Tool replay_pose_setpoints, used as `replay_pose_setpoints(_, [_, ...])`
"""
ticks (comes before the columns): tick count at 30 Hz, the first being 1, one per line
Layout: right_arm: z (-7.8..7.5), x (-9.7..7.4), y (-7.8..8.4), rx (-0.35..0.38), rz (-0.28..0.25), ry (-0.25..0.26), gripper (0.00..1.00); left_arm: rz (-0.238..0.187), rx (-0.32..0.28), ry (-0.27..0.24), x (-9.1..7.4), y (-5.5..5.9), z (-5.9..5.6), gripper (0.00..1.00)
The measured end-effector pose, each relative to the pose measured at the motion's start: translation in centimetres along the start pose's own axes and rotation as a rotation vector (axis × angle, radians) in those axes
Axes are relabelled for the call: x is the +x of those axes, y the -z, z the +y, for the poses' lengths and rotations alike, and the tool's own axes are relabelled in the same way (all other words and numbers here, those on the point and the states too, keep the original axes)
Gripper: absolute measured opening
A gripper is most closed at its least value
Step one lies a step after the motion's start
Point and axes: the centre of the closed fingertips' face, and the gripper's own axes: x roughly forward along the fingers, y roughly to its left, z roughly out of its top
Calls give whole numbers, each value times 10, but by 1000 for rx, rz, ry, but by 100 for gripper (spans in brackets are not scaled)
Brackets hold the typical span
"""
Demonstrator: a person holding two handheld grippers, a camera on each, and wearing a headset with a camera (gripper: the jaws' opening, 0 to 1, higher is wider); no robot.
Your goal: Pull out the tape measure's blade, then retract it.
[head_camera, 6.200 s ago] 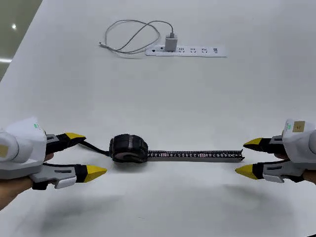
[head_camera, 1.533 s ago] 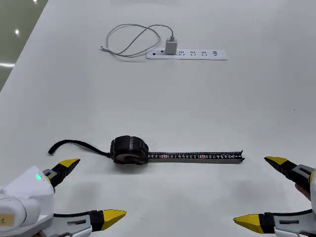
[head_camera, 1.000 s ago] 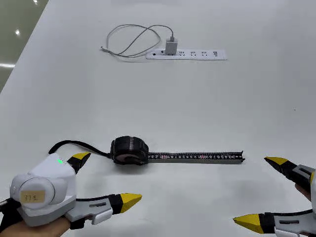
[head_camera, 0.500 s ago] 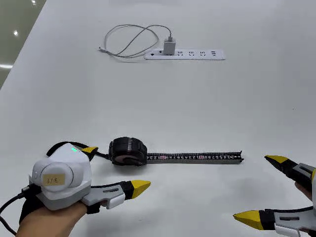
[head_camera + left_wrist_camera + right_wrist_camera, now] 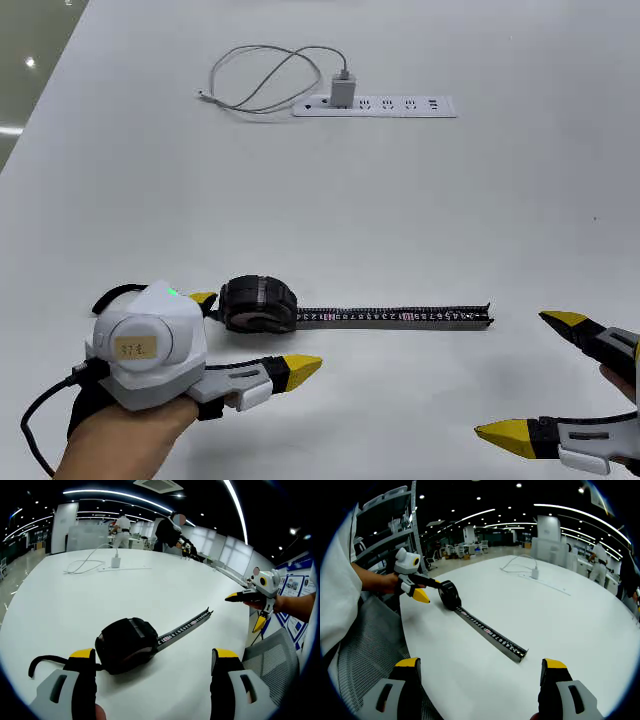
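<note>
tape case [image 5: 259, 304] blk | blade [image 5: 395, 316] blk, red marks | table [image 5: 400, 200] wht | power strip [image 5: 375, 104] wht

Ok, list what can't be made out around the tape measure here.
1. Markings on the blade: too small to read, head view.
2. Strap: mostly hidden behind the left tongs, head view.
3. Right tongs: body cut off by the right edge, head view.
4. Whether the left tongs touch the case: unclear, head view.

Shows a smooth white table [image 5: 420, 200] with a faint sheen. Gives the case [image 5: 258, 303] as black, ribbed, matt rubbery plastic, the blade [image 5: 400, 316] as thin dark metal with printed marks. Puts glossy white plastic shells, black plastic jaws and matt yellow tips on left gripper [image 5: 258, 331] and right gripper [image 5: 528, 375].
</note>
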Motion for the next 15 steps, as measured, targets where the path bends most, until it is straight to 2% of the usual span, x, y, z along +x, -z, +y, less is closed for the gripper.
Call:
replay_pose_setpoints(5, [-1,1,-1,-7,1,-4,98,-10,-26,-9,1,-2,1,94])
replay_pose_setpoints(8, [-3,1,-3,-15,3,-3,97,-28,-70,-13,1,-5,2,94])
replay_pose_setpoints(15, [-9,4,-6,-51,16,-15,89,-44,-101,-58,4,-7,2,93])
